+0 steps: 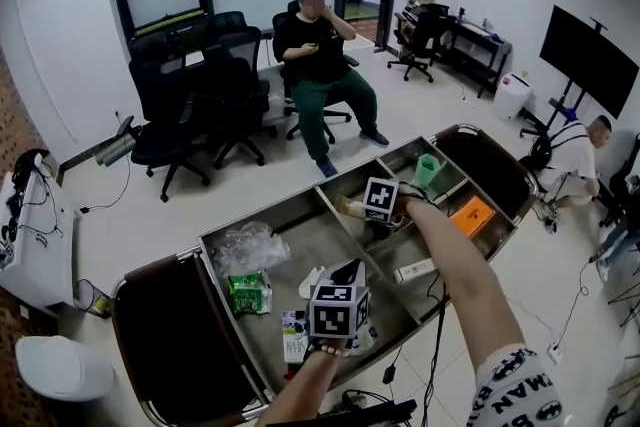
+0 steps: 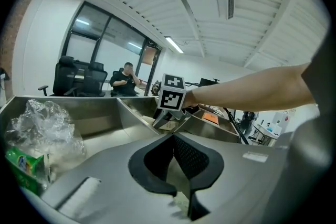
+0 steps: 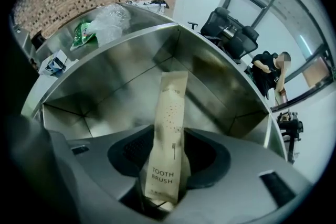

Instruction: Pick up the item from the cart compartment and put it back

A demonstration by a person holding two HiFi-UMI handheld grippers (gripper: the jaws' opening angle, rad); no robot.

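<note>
A tall beige paper packet printed "TOOTH BRUSH" (image 3: pixel 169 128) stands in a steel middle compartment of the cart (image 1: pixel 300 205), its top leaning on the compartment's sloped wall. My right gripper (image 3: pixel 170 139) is open around its lower end, with a gap showing at the left pad. In the head view the right gripper (image 1: pixel 360 208) reaches down into that compartment, where the packet (image 1: pixel 348 207) shows as a pale strip. My left gripper (image 1: pixel 340 273) hovers over the big left compartment; in the left gripper view its fingertips (image 2: pixel 173 136) meet, with nothing clearly held.
The big compartment holds a crumpled clear bag (image 1: pixel 248 248), a green packet (image 1: pixel 248 293) and a small carton (image 1: pixel 294 335). The right compartments hold a green cup (image 1: pixel 428 170), an orange packet (image 1: pixel 472 215) and a white stick (image 1: pixel 415 270). A person sits (image 1: pixel 320 65) beyond the cart, by office chairs (image 1: pixel 200 85).
</note>
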